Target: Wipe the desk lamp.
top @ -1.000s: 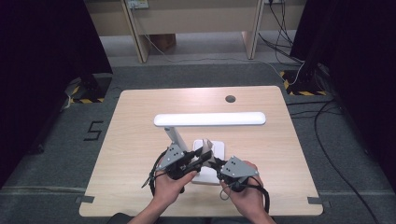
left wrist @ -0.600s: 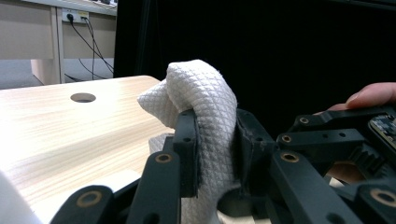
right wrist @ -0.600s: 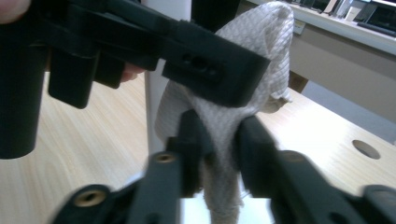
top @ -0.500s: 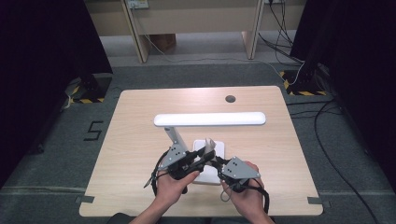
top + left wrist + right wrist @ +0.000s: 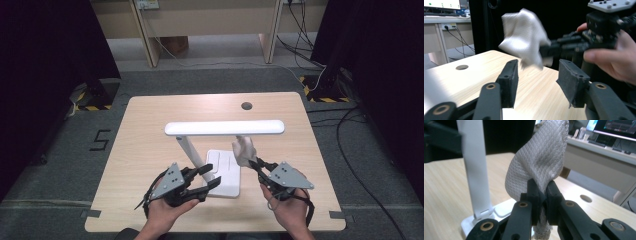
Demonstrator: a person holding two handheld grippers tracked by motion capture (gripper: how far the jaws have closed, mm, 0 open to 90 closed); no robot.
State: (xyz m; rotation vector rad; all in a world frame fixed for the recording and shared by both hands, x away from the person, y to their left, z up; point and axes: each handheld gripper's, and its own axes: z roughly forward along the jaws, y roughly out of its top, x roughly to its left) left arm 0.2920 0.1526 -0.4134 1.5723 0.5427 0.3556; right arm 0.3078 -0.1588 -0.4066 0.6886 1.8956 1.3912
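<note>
Right of the lamp (image 5: 220,150), right gripper (image 5: 253,162) pinches the cloth (image 5: 244,149); left gripper (image 5: 212,176), jaws just opening, holds nothing, near table edge (image 5: 215,231).

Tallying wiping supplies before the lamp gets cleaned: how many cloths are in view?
1: the white cloth is pinched in the right gripper, held above the table beside the lamp base.

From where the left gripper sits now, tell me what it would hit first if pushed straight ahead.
Probably the white cloth pinched in the right gripper, which lies ahead of the open left gripper. Depth is unclear, so it might pass underneath.
</note>
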